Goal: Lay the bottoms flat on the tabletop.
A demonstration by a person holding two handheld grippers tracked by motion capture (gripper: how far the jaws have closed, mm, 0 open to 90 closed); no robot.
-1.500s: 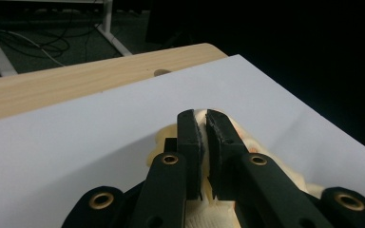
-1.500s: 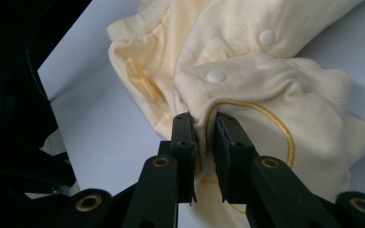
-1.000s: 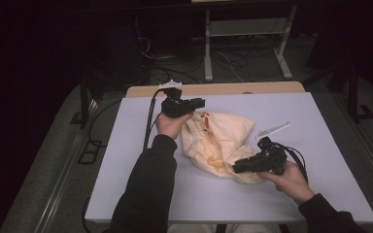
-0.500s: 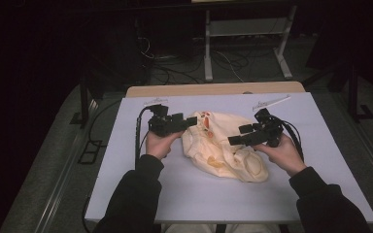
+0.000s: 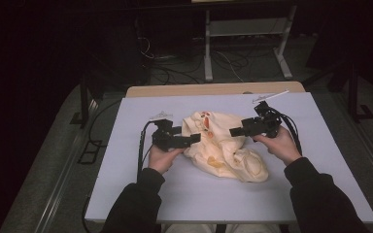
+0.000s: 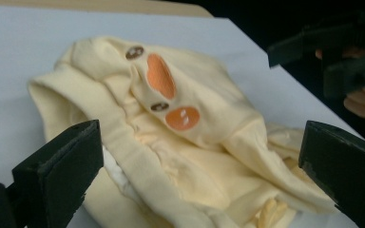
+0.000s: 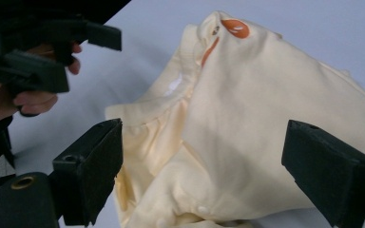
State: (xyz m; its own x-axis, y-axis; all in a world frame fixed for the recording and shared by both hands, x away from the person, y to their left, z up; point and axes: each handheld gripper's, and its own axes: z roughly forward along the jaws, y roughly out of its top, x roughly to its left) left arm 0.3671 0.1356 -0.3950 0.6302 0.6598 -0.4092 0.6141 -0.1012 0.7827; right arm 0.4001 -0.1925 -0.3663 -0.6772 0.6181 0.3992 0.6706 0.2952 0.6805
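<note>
We see a pale yellow garment [image 5: 223, 145] lying crumpled in the middle of the white desk [image 5: 126, 194], well away from every edge. There is wide bare surface along the lower part of the high view and at both sides, so our hands have free room there. The left tool [image 5: 194, 138] is at the left border of the cloth and the right tool [image 5: 233, 131] at its upper right part. Both tools have just been opening; their jaws now stand wide apart and hold nothing (the cloth lies beyond them, not pressed).

The left gripper view shows orange patches [image 6: 160, 75] and small brown buttons [image 6: 134, 52] on the garment [image 6: 195, 156], with the other tool in the upper right of the frame. The right gripper view shows the smooth folded side of the garment [image 7: 266, 133] and our left hand [image 7: 24, 102] in the upper left.
</note>
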